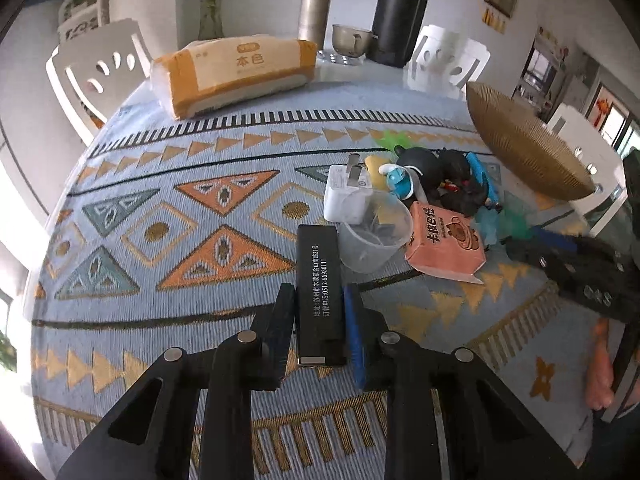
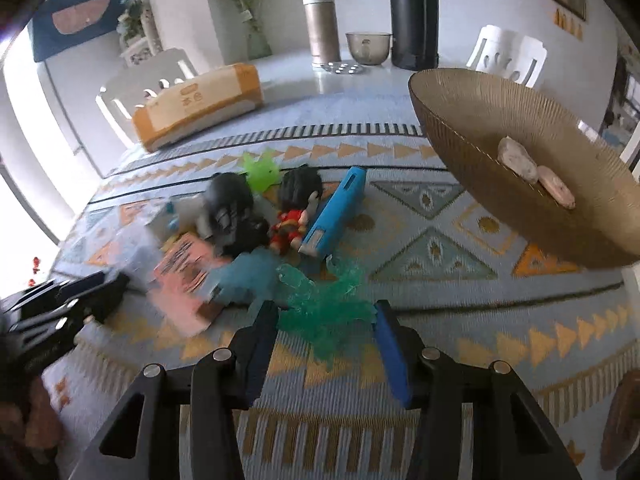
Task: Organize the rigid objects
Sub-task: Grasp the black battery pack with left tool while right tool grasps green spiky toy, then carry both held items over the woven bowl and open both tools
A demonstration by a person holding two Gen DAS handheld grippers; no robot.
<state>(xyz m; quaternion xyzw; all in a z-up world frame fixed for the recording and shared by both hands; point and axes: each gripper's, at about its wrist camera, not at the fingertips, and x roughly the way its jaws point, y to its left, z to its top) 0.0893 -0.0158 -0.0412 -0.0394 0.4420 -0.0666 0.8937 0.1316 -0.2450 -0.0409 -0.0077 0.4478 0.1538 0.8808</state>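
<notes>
Left tool [image 1: 320, 336] clamped on black box [image 1: 320, 280], lengthwise, presumably for lifting clear of clutter; right tool [image 2: 326, 336] half-wide astride green crinkly piece [image 2: 332, 316], pads not visibly pressing; farther off on bench [image 2: 460, 292], brown bowl [image 2: 480, 120], its two stones [image 2: 536, 176] visible only from right wrist.

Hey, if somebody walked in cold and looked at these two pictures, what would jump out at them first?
Probably the left gripper clamped on a slim black box with white print, low in the left wrist view. Next, the jumble of toys beside it: a clear cup, a pink packet and a white charger. In the right wrist view, the green plastic toy sits between the right gripper's fingers, below the big brown bowl.
</notes>
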